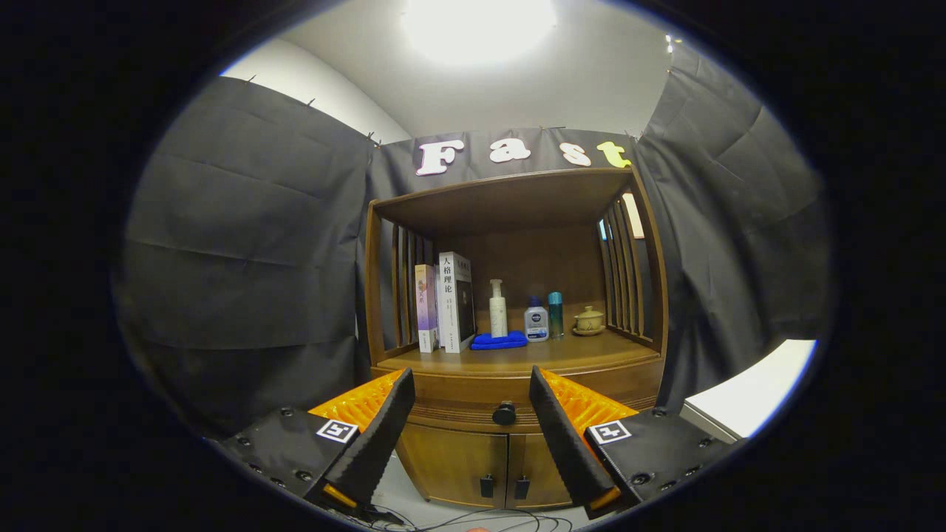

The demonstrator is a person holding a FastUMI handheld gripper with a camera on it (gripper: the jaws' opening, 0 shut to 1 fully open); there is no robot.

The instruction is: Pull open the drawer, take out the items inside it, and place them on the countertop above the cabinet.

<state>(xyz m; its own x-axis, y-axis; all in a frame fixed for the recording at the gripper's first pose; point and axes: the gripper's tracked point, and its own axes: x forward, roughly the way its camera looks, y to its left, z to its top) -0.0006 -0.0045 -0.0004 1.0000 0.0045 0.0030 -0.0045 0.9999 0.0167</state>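
Note:
A wooden cabinet stands ahead against the booth wall. Its drawer is closed, with a round dark knob at its middle. My gripper is open, some way short of the cabinet, and the knob shows between the two fingers, a little below their tips. Nothing is held. The countertop above the drawer carries two upright books, a folded blue cloth, a white pump bottle, a small white bottle, a teal bottle and a small lidded cup. What lies in the drawer is hidden.
Below the drawer are two cabinet doors with small dark handles. Slatted side panels and a top shelf frame the countertop. A white surface juts in on the right. Cables lie on the floor before the cabinet.

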